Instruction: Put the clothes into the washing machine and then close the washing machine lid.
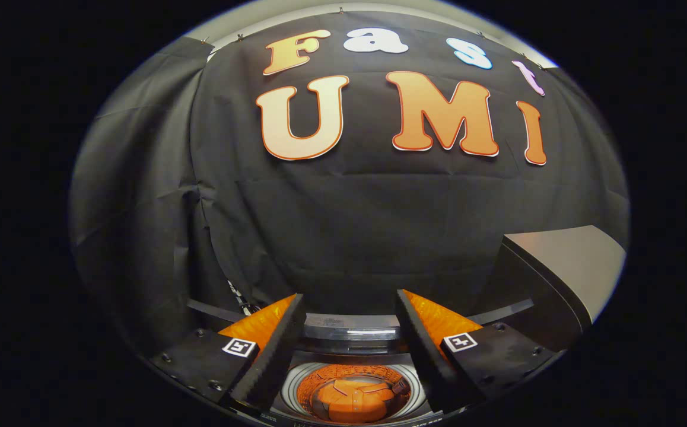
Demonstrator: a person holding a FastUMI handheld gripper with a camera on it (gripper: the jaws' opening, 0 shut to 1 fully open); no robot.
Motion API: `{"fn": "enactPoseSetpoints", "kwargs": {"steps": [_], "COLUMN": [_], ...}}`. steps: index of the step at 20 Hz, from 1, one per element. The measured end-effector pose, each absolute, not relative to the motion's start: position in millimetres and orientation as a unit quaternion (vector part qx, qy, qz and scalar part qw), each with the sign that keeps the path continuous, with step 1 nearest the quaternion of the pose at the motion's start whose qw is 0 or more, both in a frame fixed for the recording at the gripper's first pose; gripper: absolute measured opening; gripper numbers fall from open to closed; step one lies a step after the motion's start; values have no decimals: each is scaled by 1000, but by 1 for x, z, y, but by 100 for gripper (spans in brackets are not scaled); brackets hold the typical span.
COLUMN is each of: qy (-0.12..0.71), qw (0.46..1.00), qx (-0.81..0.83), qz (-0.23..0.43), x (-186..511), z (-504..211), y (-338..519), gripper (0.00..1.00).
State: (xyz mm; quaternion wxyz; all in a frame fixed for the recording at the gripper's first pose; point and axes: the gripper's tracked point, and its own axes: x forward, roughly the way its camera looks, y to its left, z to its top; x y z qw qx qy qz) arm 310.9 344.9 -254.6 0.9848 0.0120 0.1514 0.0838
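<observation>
The gripper (349, 314) has its two fingers spread apart with nothing between them. Below and between the fingers sits the washing machine (352, 332), its round drum ringed by a pale rim. One piece of orange clothes (352, 400) lies folded at the bottom of the drum, a buttoned placket showing on top. The transparent lid (352, 325) stands raised at the back edge of the opening, just ahead of the fingertips. Black cloth hangs as the booth's wall behind. To the right, one grey box-like surface (569, 261) juts up beside the machine.
</observation>
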Motion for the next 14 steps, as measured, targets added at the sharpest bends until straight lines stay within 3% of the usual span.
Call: {"fn": "enactPoseSetpoints", "kwargs": {"steps": [10,14], "qy": [157,216], "qw": [984,973], "qx": [12,7], "qz": [82,79], "x": [297,272], "z": [-266,-311], "y": [345,343], "gripper": [99,98]}}
